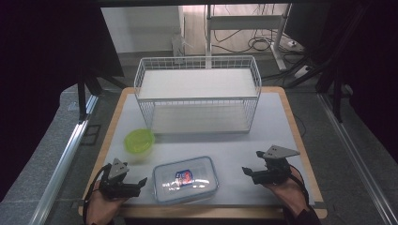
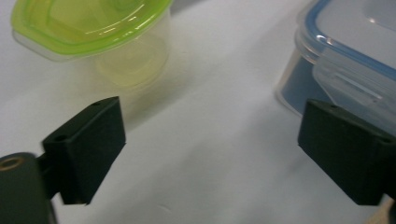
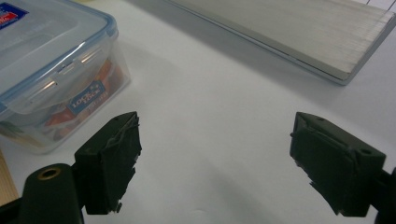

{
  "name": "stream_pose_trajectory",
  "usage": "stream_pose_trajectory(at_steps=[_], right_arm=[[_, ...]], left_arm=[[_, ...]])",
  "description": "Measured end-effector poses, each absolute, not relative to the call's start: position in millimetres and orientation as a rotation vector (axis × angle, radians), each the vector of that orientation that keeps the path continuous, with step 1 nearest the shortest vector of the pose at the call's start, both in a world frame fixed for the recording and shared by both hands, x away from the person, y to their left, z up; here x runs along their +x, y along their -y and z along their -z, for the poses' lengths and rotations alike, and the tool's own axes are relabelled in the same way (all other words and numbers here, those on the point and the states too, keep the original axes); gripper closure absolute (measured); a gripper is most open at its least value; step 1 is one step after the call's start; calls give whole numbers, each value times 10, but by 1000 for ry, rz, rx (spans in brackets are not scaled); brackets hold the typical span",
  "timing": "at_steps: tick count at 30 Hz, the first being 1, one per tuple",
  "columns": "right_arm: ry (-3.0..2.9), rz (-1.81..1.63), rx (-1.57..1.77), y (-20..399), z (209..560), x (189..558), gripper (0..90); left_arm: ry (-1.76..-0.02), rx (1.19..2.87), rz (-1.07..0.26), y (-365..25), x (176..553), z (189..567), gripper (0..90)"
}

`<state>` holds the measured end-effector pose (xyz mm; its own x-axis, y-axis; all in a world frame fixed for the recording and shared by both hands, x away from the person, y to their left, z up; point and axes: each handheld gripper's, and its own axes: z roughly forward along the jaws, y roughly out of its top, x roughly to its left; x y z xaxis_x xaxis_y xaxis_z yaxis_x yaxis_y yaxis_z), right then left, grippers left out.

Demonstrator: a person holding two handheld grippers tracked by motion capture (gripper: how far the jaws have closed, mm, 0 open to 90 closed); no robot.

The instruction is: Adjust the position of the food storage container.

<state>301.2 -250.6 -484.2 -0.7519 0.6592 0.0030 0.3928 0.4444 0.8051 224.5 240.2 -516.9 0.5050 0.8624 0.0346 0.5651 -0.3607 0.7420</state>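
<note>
A clear rectangular food box (image 1: pixel 186 179) with a blue-sealed lid and a printed label lies near the table's front edge, between my two grippers. A small clear cup with a green lid (image 1: pixel 139 140) stands behind and to its left. My left gripper (image 1: pixel 142 186) rests low at the front left, open, jaws pointing toward the box with nothing between them. In the left gripper view the green-lidded cup (image 2: pixel 93 28) is ahead left and the box (image 2: pixel 345 56) ahead right. My right gripper (image 1: pixel 251 164) is open and empty, right of the box (image 3: pixel 51 79).
A white wire basket rack (image 1: pixel 197 96) with a pale shelf board stands at the back of the white mat (image 1: pixel 272 136). The rack's base board (image 3: pixel 299 32) lies ahead in the right gripper view. Dark curtains and cables surround the table.
</note>
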Motion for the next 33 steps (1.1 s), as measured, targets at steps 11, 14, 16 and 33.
stream_pose_trajectory(at_steps=[11, 14, 16, 33], right_arm=[[-2366, -1220, 885, 2453, 4820, 2970, 166], [-2368, -1226, 871, 2426, 4809, 2950, 189], [-2374, -1223, 861, 2398, 4801, 2929, 223], [-2572, -1186, 741, 2123, 4842, 2790, 568]], left_arm=[[-1042, 2124, -473, -2336, 2091, 5135, 554], [-1044, 2122, -408, -2338, 2047, 5168, 773], [-1024, 2150, -359, -2285, 2004, 5184, 856], [-972, 2255, -298, -1968, 2005, 5247, 898]])
